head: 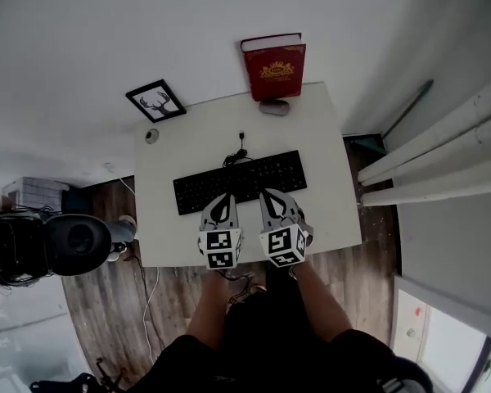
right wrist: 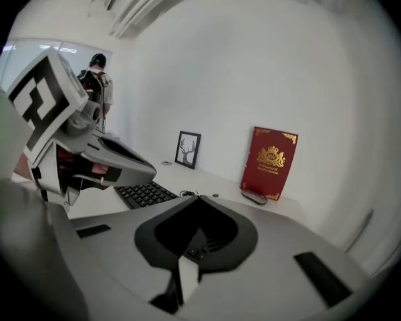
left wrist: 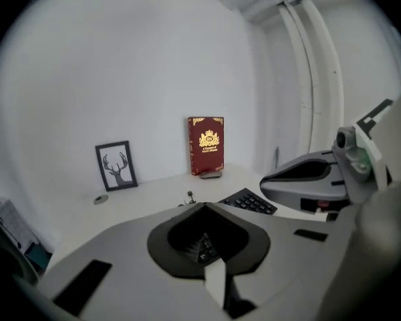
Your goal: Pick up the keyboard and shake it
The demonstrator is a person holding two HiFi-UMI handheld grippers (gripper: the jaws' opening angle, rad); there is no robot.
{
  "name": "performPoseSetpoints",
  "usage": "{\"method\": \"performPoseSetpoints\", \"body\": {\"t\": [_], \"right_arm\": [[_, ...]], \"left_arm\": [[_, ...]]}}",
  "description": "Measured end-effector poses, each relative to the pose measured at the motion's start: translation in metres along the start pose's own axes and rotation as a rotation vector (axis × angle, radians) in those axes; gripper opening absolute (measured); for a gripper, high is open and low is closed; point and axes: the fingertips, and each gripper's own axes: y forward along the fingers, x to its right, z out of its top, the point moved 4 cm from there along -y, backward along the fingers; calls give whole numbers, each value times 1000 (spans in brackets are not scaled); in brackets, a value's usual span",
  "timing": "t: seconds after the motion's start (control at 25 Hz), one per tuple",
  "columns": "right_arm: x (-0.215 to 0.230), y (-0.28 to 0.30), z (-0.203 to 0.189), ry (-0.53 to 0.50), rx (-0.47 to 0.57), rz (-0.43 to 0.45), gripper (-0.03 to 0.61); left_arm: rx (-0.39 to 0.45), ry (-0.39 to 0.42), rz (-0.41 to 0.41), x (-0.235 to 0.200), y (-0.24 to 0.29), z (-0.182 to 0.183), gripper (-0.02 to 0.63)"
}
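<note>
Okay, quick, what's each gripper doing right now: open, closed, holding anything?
Left gripper: shut, holding nothing, just above the keyboard.
Right gripper: shut, holding nothing, above the same keyboard.

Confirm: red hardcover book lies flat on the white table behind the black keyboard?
No. The red hardcover book stands upright against the wall, not flat, as the left gripper view shows. It is on the white table behind the black keyboard.

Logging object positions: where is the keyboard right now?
Head view: the keyboard lies on the white desk, just beyond the left gripper and right gripper, with the red book behind it.
</note>
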Motion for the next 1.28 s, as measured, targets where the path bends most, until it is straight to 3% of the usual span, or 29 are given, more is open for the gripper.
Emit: {"method": "performPoseSetpoints", "body": {"t": [0.32, 0.48, 0.6, 1.0, 1.28], "right_arm": [[-59, -63, 45, 55, 200, 16, 21], [-80, -105, 69, -8, 245, -3, 21], [-91, -136, 72, -4, 256, -41, 21], [-83, -199, 83, -134, 256, -133, 21], [-82, -210, 69, -128, 256, -156, 21]], "left_arm": [[149, 110, 52, -6, -111, 10, 2], [246, 80, 11, 8, -154, 12, 2], [261, 71, -21, 22, -178, 9, 2], [389, 83, -92, 53, -209, 38, 2], [407, 81, -143, 69, -214, 31, 2]]}}
